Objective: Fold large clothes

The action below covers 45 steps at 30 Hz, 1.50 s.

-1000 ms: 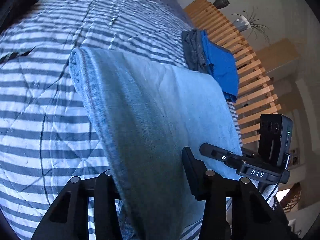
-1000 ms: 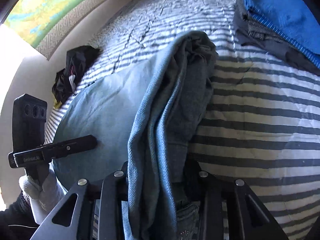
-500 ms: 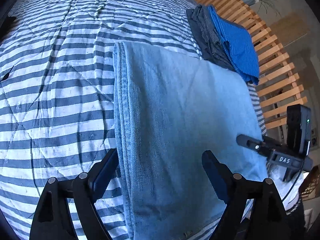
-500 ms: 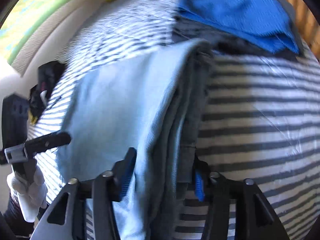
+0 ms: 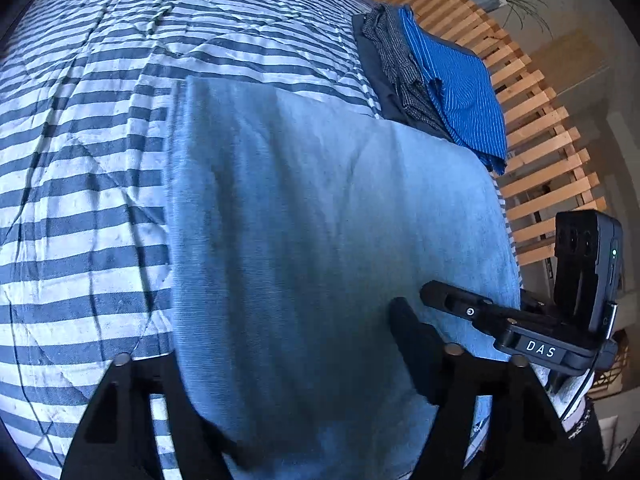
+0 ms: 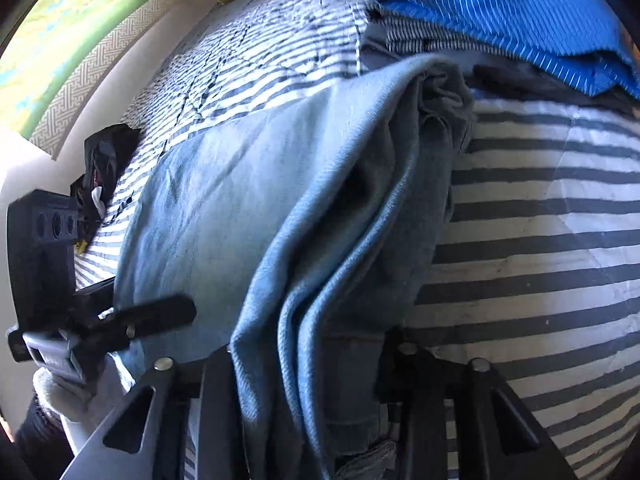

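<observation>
Folded light-blue jeans (image 5: 320,220) lie flat on the striped duvet (image 5: 80,184). My left gripper (image 5: 288,360) straddles their near left edge. Its jaws are closing with the denim between them, and the pads do not clearly pinch it. In the right wrist view the jeans (image 6: 248,200) show their thick layered side edge. My right gripper (image 6: 304,356) is closing onto that bunched edge, and its pads press the cloth. Each view shows the other gripper low at the side: the right one (image 5: 520,320) and the left one (image 6: 100,320), held by a gloved hand.
A stack of folded clothes topped by a blue striped shirt (image 5: 452,92) lies just beyond the jeans, touching their far corner. A wooden slatted frame (image 5: 540,152) borders the bed on that side. A black garment (image 6: 104,160) sits at the bed's other edge by the wall.
The jeans went from hanging in both grippers to lying flat on the duvet. Both grippers opened wide, then narrowed again around the near edges. Both views shifted toward the clothes stack.
</observation>
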Tool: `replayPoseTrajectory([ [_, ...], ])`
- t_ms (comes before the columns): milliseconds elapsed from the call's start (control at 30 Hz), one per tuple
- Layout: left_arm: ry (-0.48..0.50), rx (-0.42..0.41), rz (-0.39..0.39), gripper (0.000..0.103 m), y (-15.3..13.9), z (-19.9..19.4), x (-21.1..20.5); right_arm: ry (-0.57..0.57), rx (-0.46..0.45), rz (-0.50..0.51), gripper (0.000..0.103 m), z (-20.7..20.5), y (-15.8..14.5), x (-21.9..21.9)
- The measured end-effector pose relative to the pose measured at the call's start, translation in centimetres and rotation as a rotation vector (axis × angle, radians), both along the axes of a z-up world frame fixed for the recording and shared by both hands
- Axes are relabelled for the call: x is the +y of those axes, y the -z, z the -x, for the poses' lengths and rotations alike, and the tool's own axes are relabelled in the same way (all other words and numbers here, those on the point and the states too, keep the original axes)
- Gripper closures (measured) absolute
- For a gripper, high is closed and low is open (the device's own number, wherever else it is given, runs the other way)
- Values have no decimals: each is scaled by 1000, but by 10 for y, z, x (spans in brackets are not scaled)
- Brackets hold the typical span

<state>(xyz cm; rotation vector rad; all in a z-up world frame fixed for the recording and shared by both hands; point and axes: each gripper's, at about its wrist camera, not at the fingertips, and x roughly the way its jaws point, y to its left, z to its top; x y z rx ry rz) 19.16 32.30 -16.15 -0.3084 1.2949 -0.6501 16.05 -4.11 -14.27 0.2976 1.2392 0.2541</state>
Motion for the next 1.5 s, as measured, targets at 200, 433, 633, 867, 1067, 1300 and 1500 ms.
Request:
replayPoseTrajectory([
  [200,13,-9,83,65,-25,5,16,11,-74,17,78,18,-25,10],
  [433,80,-60,65,68,-44,7,-3,-8,-121,122,78,37,-47,15],
  [633,39,40,-16,22,-15,-8,8,93,17,98,63,25,-13,-17],
  [867,72,82,39,9,3,6,14,126,42,69,37,34,-10,-43],
  [1067,193,7,16,8,5,15,-28,52,58,-65,34,32,11,-35],
  [1300,149,50,114,54,-2,6,-20,57,-31,-3,79,31,-13,-14],
  [1500,215,-35,160,70,-56,20,-18,66,-120,47,82,59,-54,4],
])
